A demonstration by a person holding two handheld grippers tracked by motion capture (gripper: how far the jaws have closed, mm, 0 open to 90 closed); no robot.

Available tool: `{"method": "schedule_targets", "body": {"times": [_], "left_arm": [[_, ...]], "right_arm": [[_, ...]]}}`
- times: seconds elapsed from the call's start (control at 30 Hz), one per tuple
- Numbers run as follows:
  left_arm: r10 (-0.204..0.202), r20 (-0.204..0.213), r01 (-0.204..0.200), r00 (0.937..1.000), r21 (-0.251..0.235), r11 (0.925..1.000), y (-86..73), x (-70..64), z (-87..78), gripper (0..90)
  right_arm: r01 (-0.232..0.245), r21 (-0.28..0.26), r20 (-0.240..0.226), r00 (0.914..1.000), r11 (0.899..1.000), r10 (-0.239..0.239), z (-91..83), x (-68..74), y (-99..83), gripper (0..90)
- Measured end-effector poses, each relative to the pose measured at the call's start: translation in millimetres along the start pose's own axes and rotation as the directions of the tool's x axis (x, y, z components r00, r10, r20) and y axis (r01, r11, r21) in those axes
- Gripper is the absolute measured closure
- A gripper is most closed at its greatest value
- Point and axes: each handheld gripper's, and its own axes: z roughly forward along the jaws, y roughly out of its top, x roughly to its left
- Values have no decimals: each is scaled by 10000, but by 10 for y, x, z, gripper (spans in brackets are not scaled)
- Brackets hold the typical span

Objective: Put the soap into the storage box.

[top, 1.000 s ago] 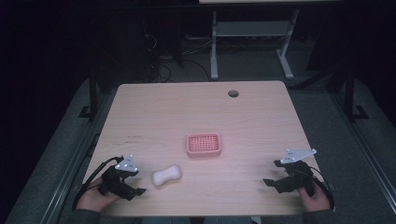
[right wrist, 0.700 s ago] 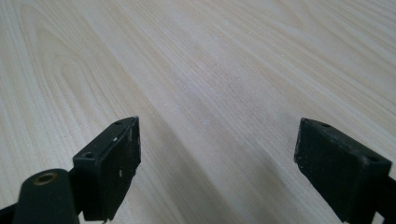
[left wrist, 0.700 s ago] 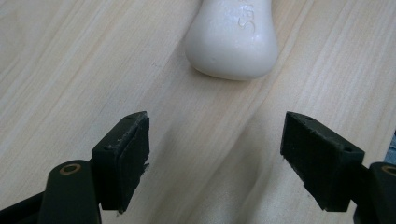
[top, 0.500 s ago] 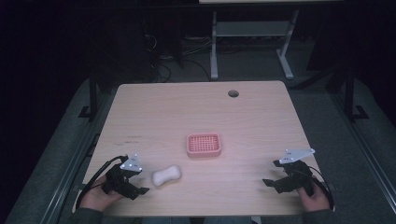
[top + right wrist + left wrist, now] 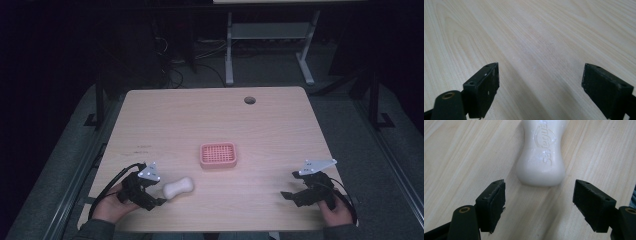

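A white bar of soap (image 5: pixel 178 187) lies on the wooden table (image 5: pixel 210 125) at the front left. My left gripper (image 5: pixel 156 196) is open just left of it, jaws pointing at its near end. In the left gripper view the soap (image 5: pixel 541 155) lies a short way ahead of the open gripper (image 5: pixel 539 200), not between the pads and not touched. A pink slotted soap dish (image 5: pixel 218 155) sits near the table's middle. My right gripper (image 5: pixel 290 195) rests open at the front right; its own view shows the open gripper (image 5: pixel 540 85) over bare wood.
A round cable hole (image 5: pixel 249 100) is in the table's far side. Beyond the table stand a white desk frame (image 5: pixel 270 35) and cables on the dark floor. Hands hold both grippers at the table's near edge.
My left gripper has edged right, closer to the soap's near end. The right gripper, the soap and the dish have stayed put.
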Motion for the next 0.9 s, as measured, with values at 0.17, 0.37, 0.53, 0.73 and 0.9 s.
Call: {"method": "schedule_targets", "body": {"times": [0.17,0.37,0.53,0.73,0.9], "left_arm": [[49,44,-49,10000,-1,10000,26,-4,12,259],[62,46,-63,10000,73,10000,48,-5,17,259],[81,47,-81,10000,2,10000,71,-7,4,259],[238,118,-239,9996,84,9997,154,-12,41,259],[338,136,-341,9993,193,9992,228,-22,89,259]], "right_arm": [[20,121,-23,10000,9999,-20,8,4,6,143],[35,109,-58,10000,9999,-34,16,2,5,143],[15,137,-60,10000,9999,-14,18,5,7,143],[-9,70,-53,10000,10000,10,9,-3,-4,143],[-53,106,-55,10000,9999,53,3,-2,-6,143]]}}
